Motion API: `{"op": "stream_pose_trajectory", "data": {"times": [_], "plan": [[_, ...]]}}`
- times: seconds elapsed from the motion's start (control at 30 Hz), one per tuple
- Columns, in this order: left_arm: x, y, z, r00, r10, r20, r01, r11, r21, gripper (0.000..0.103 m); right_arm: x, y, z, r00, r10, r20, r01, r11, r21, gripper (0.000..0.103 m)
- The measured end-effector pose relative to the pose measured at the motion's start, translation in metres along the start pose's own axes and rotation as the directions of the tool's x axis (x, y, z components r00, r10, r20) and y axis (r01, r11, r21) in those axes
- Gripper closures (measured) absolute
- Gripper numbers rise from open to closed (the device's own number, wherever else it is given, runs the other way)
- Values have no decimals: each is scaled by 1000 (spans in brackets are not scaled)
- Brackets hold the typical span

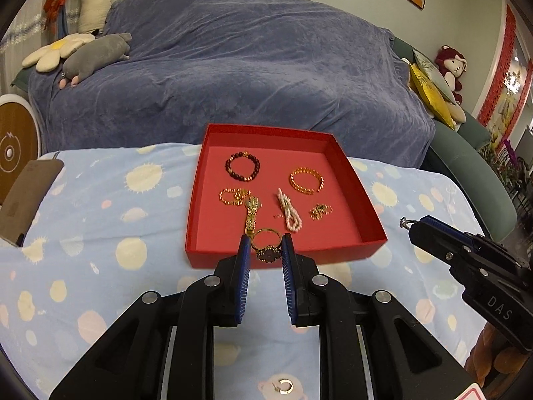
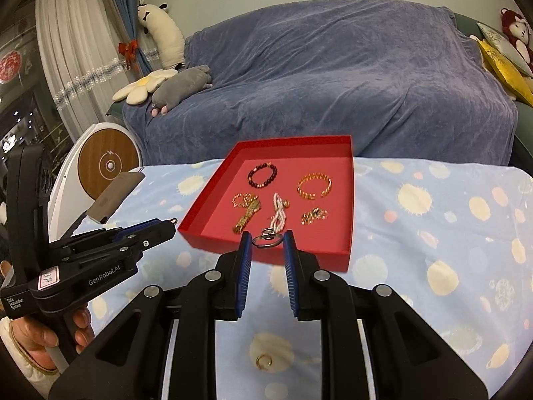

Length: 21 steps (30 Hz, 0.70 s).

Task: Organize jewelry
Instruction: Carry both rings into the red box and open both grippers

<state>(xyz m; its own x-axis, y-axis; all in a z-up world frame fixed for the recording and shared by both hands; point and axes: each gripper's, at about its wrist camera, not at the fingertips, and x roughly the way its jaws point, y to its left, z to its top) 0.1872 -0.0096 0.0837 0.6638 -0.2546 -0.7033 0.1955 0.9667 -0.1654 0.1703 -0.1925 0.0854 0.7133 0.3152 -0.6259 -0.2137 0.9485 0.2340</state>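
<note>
A red box (image 1: pixel 286 260) (image 2: pixel 316 256) sits on the spotted blue cloth. It holds a dark bead bracelet (image 1: pixel 242 166), a gold bracelet (image 1: pixel 306 180), a pearl strand (image 1: pixel 289 215), a gold watch band (image 1: pixel 251 215) and small gold pieces. My left gripper (image 1: pixel 265 246) hovers over the box's near wall, shut on a gold ring (image 1: pixel 265 238) with a dark flower top. At the right, my right gripper (image 1: pixel 413 225) (image 2: pixel 266 243) is shut on a silver ring (image 2: pixel 266 238) (image 1: pixel 404 222) just before the box's near wall. A gold hoop earring (image 1: pixel 284 386) (image 2: pixel 263 361) lies on the cloth below the grippers.
A sofa (image 1: pixel 233 76) under a blue blanket stands behind the table, with plush toys and cushions at both ends. A brown flat case (image 1: pixel 30 193) (image 2: pixel 113 200) lies at the table's left edge. A person's hand (image 2: pixel 40 343) holds the left gripper (image 2: pixel 171 225).
</note>
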Motion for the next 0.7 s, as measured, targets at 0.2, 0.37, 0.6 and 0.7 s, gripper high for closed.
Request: {"op": "stream_pose_trajectory", "data": {"times": [0.2, 0.37, 0.6, 0.7], "plan": [[39, 2, 34, 999, 33, 9, -33, 999, 6, 87, 43, -19, 32, 1000, -31, -3, 31, 999, 20, 84], [71, 9, 50, 998, 64, 3, -64, 998, -3, 87, 78, -29, 42, 999, -32, -28, 33, 999, 34, 84], [105, 18, 57, 995, 94, -26, -95, 995, -9, 87, 115, -36, 40, 997, -30, -73, 33, 998, 46, 84], [115, 21, 58, 994, 106, -33, -107, 994, -10, 87, 125, -36, 38, 996, -31, -84, 34, 999, 42, 84]]}}
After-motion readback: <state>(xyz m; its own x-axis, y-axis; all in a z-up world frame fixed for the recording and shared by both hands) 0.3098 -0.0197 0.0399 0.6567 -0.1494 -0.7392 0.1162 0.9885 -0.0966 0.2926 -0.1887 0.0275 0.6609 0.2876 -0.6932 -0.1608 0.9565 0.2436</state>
